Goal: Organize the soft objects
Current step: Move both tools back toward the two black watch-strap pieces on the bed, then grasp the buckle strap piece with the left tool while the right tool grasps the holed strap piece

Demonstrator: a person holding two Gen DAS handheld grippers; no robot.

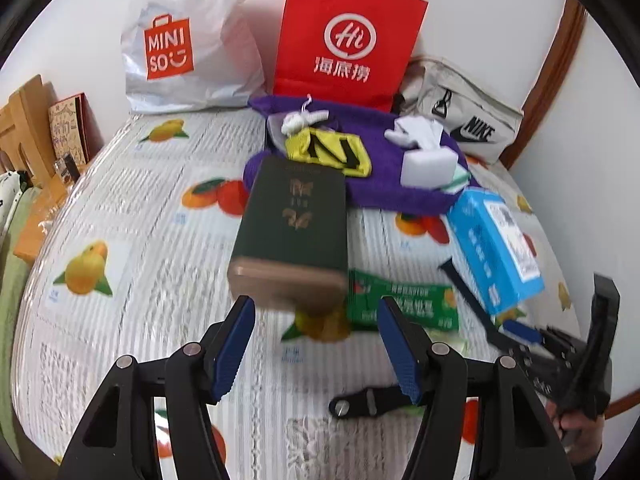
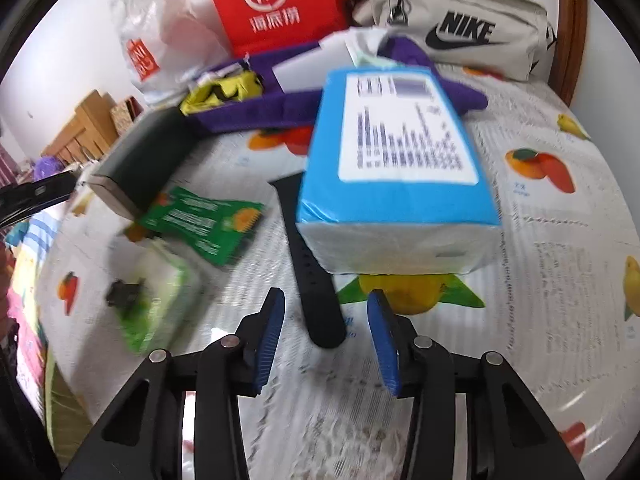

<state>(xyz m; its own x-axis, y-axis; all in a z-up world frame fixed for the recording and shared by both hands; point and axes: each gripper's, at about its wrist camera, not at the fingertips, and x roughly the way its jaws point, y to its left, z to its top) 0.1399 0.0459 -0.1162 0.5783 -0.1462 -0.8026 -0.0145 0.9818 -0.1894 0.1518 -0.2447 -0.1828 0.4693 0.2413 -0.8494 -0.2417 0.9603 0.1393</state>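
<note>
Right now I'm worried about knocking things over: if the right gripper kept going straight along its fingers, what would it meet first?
Probably the black strap between the right gripper tips, then the blue tissue pack; depth is unclear.

A fruit-print cloth (image 1: 132,216) bears a purple towel (image 1: 384,196), green packet (image 1: 404,300) and black strap (image 2: 316,264).

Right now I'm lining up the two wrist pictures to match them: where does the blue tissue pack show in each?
Left wrist view: the blue tissue pack lies right of centre, beside the purple cloth, clear of the left gripper.
Right wrist view: it fills the centre, just beyond the right gripper.
Shared landmark: the red paper bag against the wall.
</note>
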